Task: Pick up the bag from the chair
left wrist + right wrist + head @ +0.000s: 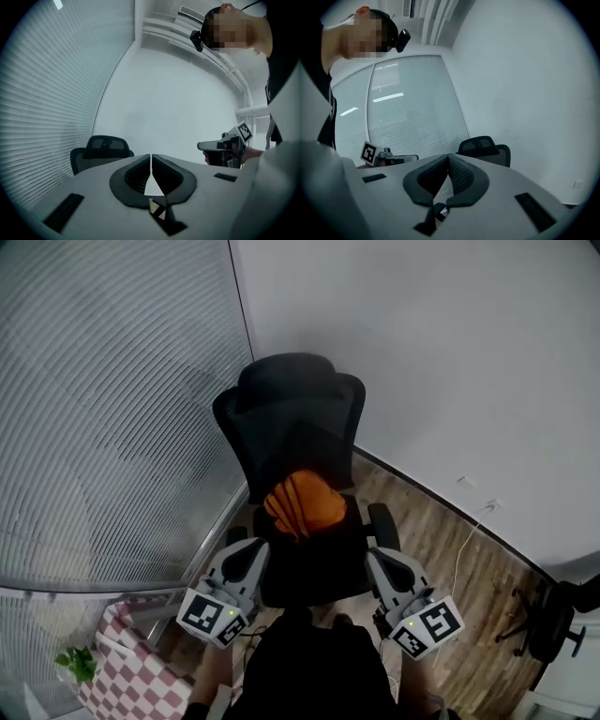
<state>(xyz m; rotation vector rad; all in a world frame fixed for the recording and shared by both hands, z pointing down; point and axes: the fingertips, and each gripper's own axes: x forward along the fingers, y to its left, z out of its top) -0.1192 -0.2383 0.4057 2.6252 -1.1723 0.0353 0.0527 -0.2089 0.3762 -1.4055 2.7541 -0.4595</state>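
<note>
Head view looks steeply down; both gripper views face, seemingly level, the shared chair (291, 413)

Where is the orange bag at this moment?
In the head view, the orange bag lies on the seat of the black chair, at the foot of its backrest, near the picture's centre.

Open air is lying ahead of both jaws up to the chair (300, 418) — armrests (382, 521) are flanking its seat (319, 568), blinds (112, 409) seemingly crowding beyond the left jaws.
</note>
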